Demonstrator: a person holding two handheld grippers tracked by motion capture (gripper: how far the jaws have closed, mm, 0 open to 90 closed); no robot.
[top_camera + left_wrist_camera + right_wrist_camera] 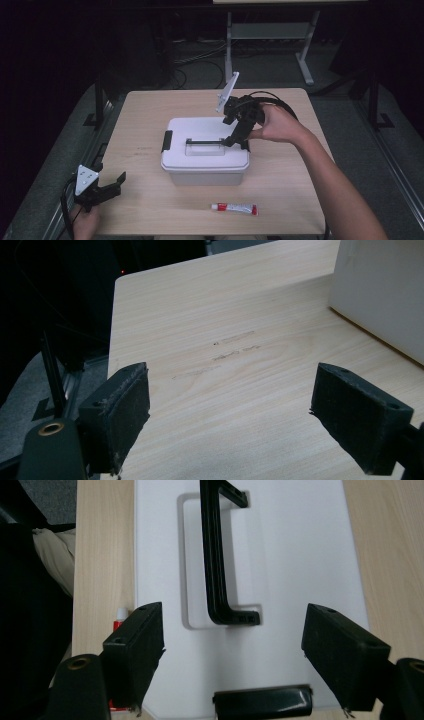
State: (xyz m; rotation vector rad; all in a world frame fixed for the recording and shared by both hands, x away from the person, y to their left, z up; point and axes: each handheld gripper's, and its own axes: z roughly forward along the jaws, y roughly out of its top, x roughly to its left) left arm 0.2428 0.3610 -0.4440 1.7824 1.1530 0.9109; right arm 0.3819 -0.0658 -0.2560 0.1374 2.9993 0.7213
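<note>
Near edge, lower centre of the high view: red-and-white tube (234,208) lying flat on the counter (145,125). Lower left: my left gripper (116,183), fingers (117,415) spread wide, nothing between them, over bare counter. Centre: white storage box (205,150), lid on, black handle (205,142) flat in its recess. Upper right: my right gripper (239,141) over the box's right end, fingers (342,655) released, straddling the handle end without touching it.
</note>
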